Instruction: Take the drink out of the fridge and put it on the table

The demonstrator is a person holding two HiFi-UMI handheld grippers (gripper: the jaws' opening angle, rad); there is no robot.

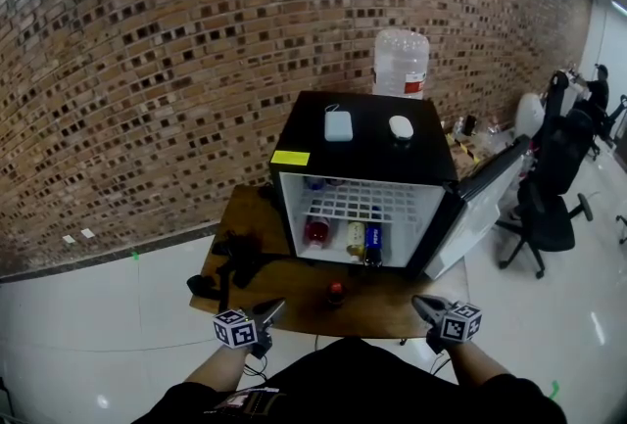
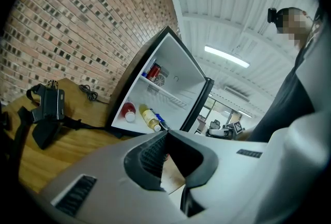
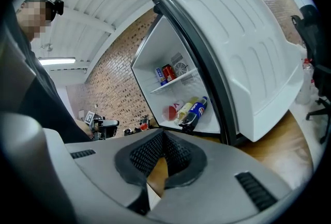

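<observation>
The black mini fridge (image 1: 362, 153) stood on the wooden table (image 1: 294, 290) with its door (image 1: 485, 207) wide open to the right. On the fridge floor lay three drinks side by side: a red bottle (image 1: 316, 232), a yellow bottle (image 1: 355, 238) and a blue bottle (image 1: 372, 241). Two cans (image 3: 164, 74) sat on the wire shelf above them. A small dark bottle with a red top (image 1: 336, 293) stood on the table just in front of the fridge.

The left gripper (image 1: 275, 306) was at the near edge of the table, its jaws pressed together with nothing between them. The right gripper (image 1: 419, 300) was at the near edge too, clenched and empty. Both were well apart from the drinks. Some black camera gear (image 1: 235, 260) lay on the left part of the table. A big water jug (image 1: 400, 63) stood behind the fridge.
</observation>
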